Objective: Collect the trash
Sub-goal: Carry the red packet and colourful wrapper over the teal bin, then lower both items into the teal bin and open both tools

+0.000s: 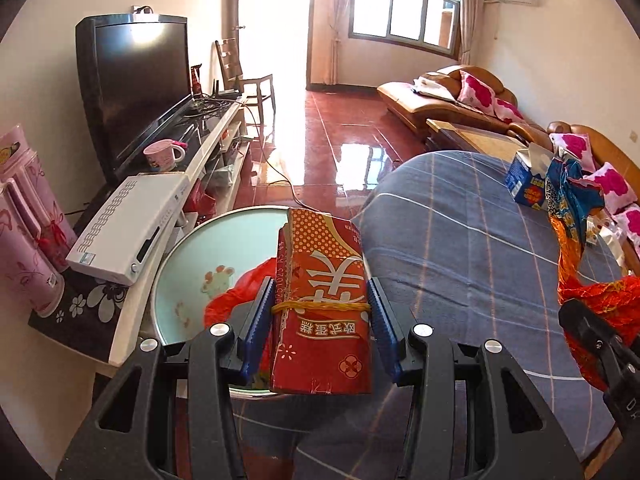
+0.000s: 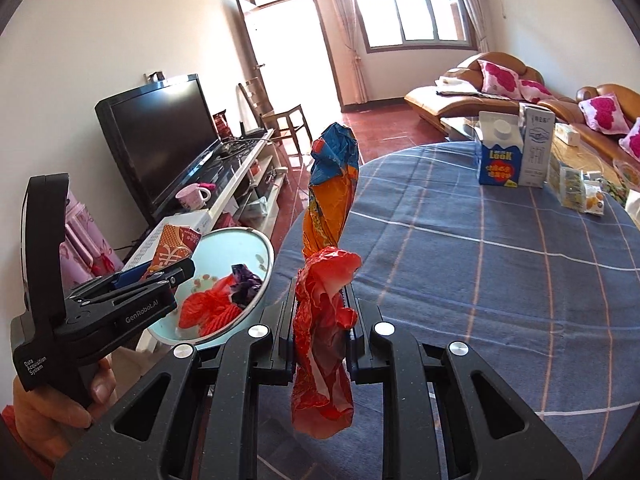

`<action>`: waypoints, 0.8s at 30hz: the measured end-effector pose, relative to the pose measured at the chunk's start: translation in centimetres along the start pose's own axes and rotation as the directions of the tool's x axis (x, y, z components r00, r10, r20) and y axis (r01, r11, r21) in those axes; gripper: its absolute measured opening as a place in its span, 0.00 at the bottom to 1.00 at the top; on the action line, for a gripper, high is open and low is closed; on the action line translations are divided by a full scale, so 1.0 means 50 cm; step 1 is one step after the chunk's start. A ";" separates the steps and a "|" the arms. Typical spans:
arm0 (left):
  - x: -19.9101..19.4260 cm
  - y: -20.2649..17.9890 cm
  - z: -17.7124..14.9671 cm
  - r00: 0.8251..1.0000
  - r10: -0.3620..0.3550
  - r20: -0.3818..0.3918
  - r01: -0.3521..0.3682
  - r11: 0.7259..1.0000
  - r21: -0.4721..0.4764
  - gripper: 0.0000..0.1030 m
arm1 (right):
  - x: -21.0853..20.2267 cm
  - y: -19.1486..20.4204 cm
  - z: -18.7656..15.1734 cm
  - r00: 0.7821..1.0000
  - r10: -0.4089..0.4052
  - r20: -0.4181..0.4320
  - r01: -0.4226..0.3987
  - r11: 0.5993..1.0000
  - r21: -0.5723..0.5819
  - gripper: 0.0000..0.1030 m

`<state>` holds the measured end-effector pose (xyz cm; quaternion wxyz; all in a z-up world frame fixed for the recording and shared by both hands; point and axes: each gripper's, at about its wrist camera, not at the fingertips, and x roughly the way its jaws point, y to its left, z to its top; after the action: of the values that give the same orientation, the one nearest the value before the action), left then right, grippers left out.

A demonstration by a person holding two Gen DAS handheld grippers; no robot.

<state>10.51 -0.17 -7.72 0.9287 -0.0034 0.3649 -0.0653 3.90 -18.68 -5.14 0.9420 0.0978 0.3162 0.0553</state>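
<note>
**Both claws loaded over the basin: watch the release**

Your left claw (image 1: pixel 322 312) is clamped on a flattened red cardboard packet bound with a yellow rubber band (image 1: pixel 322 296). The blue pads press its two long edges, and most of the packet sticks out ahead of the fingertips. Just beyond and below that claw sits the pale blue enamel basin (image 1: pixel 192 256), already holding crumpled red plastic netting (image 2: pixel 212 310) and a dark purple wrapper (image 2: pixel 246 282). Because the packet is long and stiff, it could land across the rim and tip out onto the floor if you let go before its far end is over the bowl.

Your right claw (image 2: pixel 320 320) pinches a twisted red, orange and blue plastic bag (image 2: pixel 326 248) near its lower part, so the tall upper end stands free above the fingers. That loose end may flop, catch on the left claw to its left, or drape over the basin's edge instead of dropping in.

Further ahead of the right claw, on the blue checked cloth of the surface (image 2: pixel 480 280), stand a blue-and-white milk carton (image 2: pixel 498 156) and a grey-white carton (image 2: pixel 536 148). They are well apart from both claws and not yet collected.
</note>
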 end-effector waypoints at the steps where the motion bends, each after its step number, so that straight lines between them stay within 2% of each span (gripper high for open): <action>1: -0.001 0.013 0.000 1.000 0.009 0.002 -0.009 1.000 -0.008 0.45 | 0.006 0.010 0.001 1.000 0.005 -0.004 -0.005 1.000 -0.006 0.19; 6: -0.003 0.066 0.002 0.998 0.056 0.014 -0.055 0.998 -0.043 0.45 | 0.033 0.058 0.003 0.999 0.037 -0.023 -0.038 0.999 -0.038 0.19; 11: -0.001 0.108 0.001 0.997 0.074 0.007 -0.073 0.994 -0.079 0.45 | 0.055 0.095 0.001 0.997 0.062 -0.041 -0.064 0.996 -0.067 0.19; 24: 0.017 0.161 -0.003 0.994 0.105 -0.011 -0.105 0.986 -0.130 0.45 | 0.117 0.162 0.007 0.989 0.123 -0.086 -0.132 0.985 -0.106 0.19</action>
<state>11.95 7.72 -8.84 0.9279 -0.0447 0.3700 0.0076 8.42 -9.87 -6.49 0.9273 0.0628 0.3427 0.1371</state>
